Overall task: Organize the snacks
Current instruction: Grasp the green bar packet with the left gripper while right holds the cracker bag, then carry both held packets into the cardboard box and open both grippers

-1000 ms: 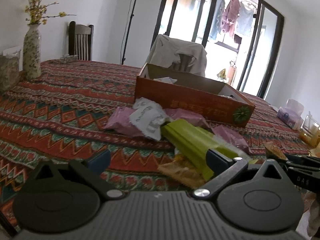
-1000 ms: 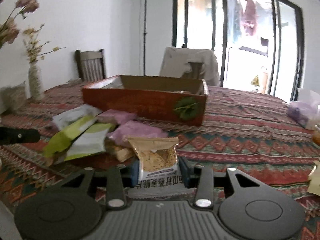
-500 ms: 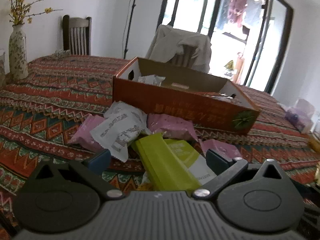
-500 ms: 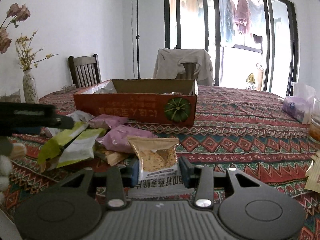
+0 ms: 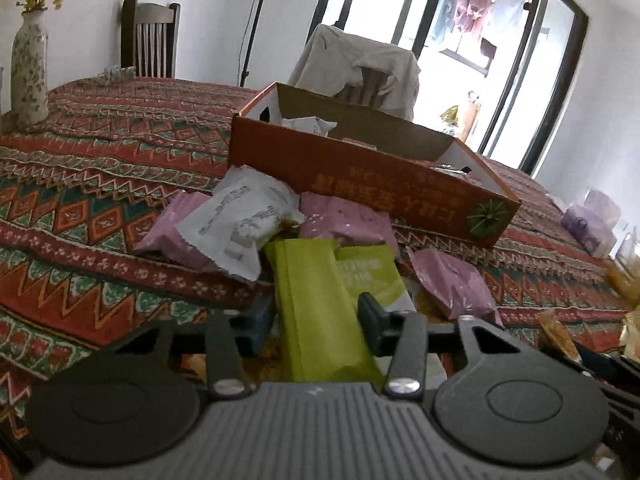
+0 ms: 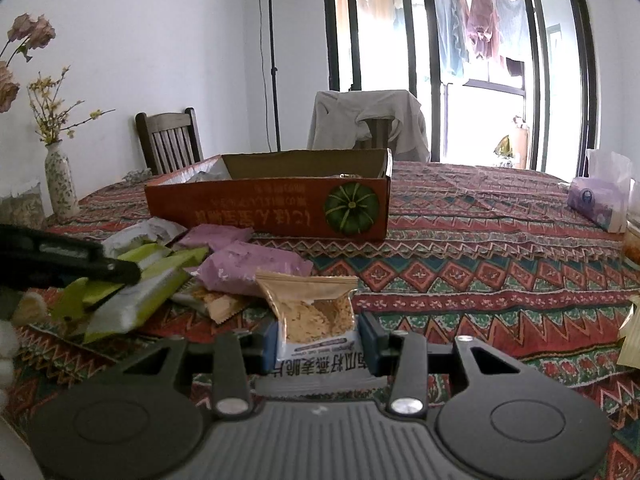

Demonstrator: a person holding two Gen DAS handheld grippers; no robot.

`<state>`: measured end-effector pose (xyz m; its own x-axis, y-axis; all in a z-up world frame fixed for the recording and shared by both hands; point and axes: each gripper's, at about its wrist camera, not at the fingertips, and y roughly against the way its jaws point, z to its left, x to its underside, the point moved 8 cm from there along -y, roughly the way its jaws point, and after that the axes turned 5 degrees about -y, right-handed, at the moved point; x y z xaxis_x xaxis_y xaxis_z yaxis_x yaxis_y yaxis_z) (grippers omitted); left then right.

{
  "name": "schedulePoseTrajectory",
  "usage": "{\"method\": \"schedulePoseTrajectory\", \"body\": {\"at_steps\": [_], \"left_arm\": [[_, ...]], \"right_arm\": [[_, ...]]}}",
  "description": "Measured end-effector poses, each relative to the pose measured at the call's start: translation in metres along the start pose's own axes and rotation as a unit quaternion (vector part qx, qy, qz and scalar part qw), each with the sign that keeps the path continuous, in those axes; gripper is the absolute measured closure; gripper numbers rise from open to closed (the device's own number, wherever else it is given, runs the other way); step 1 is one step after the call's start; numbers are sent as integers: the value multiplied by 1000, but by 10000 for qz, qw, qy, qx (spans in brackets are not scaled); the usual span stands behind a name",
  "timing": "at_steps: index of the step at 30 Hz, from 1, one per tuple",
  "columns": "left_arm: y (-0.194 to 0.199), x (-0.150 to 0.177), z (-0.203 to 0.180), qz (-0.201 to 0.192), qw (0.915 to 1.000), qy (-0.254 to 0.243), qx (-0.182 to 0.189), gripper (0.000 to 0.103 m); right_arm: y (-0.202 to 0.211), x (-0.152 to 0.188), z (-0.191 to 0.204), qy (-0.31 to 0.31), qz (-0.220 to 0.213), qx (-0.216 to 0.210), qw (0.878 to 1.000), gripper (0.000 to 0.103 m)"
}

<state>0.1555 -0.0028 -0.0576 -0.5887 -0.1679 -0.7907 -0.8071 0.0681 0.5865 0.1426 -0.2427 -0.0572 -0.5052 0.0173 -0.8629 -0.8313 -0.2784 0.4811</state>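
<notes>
1. Lime-green foil, thin and crinkly: that is the long flat snack packet [image 5: 320, 312] lying lengthwise between your left gripper [image 5: 316, 316] jaws at lower centre of the left view. The jaws are closing on it, with both pads at its long edges.
2. Expect this packet to be light and limp. It will likely sag or fold if held by one end, so take it across the middle of its width, where you are now.
3. Your right gripper [image 6: 320, 340] jaws are clamped on a clear-windowed pouch of tan oat crisps [image 6: 316, 312] at lower centre of the right view, gripping its white printed lower band.
4. Those crisps look brittle; a gentle squeeze on the sealed band, not the window, should spare them.
5. Loose purple packets [image 5: 348, 220] and a white crinkled wrapper [image 5: 240, 220] lie heaped on the patterned surface [image 5: 100, 152] at centre frame, just in front of the orange cardboard box [image 5: 360, 172].
6. Foil is slick, so judge the grip secure before lifting toward the box.
</notes>
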Motion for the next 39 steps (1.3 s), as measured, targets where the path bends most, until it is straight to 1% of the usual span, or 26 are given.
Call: {"method": "schedulePoseTrajectory", "body": {"at_steps": [5, 15, 22, 27, 31, 39], "left_arm": [[6, 0, 8, -64, 9999, -28, 76, 67], [32, -7, 3, -451, 9984, -343, 80, 68], [40, -19, -1, -664, 9969, -395, 122, 68], [41, -36, -10, -870, 9950, -465, 142, 68], [36, -54, -16, -1016, 9934, -501, 148, 68], [23, -98, -28, -1304, 9891, -677, 129, 68]], "right_arm": [[0, 0, 2, 18, 3, -23, 10000, 62], [3, -2, 6, 61, -40, -22, 10000, 62], [4, -10, 12, 105, -154, -72, 9998, 62], [-2, -26, 18, 150, -301, -117, 9994, 62], [-9, -46, 25, 243, -496, -171, 9983, 62], [-33, -100, 35, 349, -823, -149, 9959, 62]]}}
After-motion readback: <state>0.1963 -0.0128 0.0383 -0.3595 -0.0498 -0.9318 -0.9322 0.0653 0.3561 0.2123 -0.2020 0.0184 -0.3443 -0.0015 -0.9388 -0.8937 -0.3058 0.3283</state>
